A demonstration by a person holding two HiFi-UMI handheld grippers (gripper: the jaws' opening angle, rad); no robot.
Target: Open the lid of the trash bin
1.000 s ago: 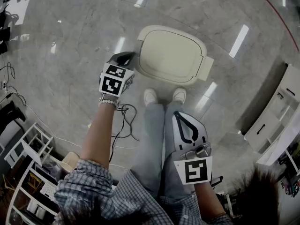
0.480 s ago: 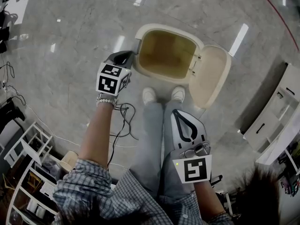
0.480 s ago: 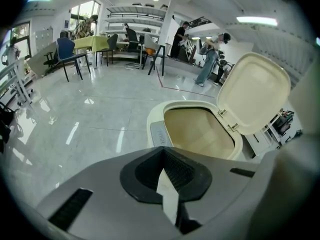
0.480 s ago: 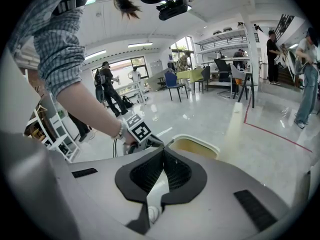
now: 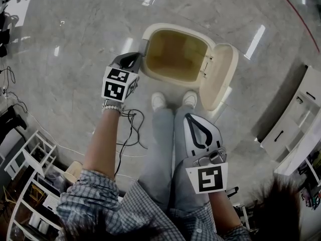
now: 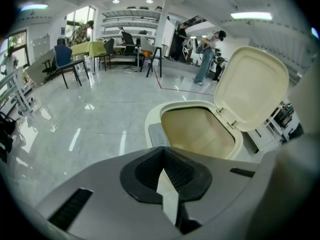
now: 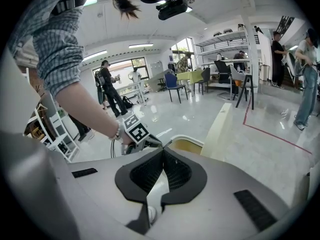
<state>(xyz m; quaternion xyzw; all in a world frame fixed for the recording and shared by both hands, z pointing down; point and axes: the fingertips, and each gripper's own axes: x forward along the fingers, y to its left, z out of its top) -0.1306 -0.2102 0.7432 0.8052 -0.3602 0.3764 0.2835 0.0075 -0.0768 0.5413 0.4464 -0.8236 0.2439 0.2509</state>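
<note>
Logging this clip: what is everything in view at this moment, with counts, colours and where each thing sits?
trash bin: one, cream, on the floor in front of the person's feet
lid: one, cream, open, standing up on the bin's right side
tab: one, grey, on the bin's left rim
cable: one, black, on the floor left of the legs
shelving: one unit, white, lower left
cabinet: one, white, right edge
bystanders: at least two, far across the room
shoes: two, white, just short of the bin
left gripper: one, grey, fingers shut and empty, beside the bin's left rim
right gripper: one, grey, fingers shut and empty, low over the legs
</note>
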